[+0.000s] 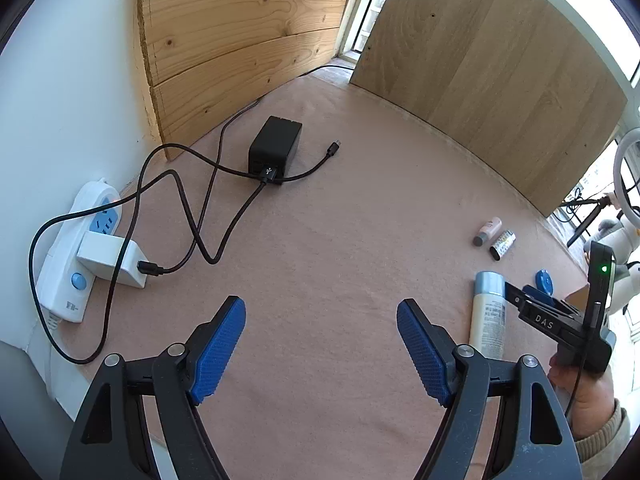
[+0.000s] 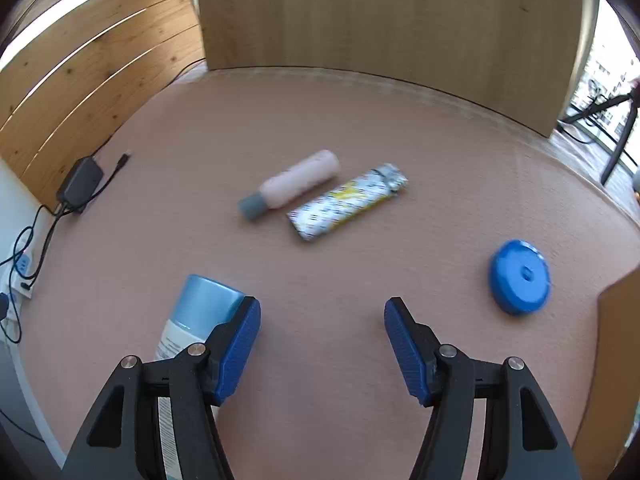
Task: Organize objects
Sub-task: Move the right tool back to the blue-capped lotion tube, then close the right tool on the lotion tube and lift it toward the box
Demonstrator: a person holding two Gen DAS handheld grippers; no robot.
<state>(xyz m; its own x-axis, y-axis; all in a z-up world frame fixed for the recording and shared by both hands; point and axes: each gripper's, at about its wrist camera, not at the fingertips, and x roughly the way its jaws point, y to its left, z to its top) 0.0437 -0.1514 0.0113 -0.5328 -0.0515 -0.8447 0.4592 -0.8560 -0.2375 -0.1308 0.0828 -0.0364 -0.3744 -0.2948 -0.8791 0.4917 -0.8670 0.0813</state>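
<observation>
The right gripper point(image 2: 322, 346), jaws wide and empty, is nearer the lying white bottle with pale blue cap point(image 2: 200, 316), just left of it, long axis along the fingers; the left gripper point(image 1: 321, 350) is wide too.

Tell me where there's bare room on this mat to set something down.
Free: the wide middle between the black charger and the pink bottle. Crowded: the left edge, with the power strip and looping cables.
</observation>
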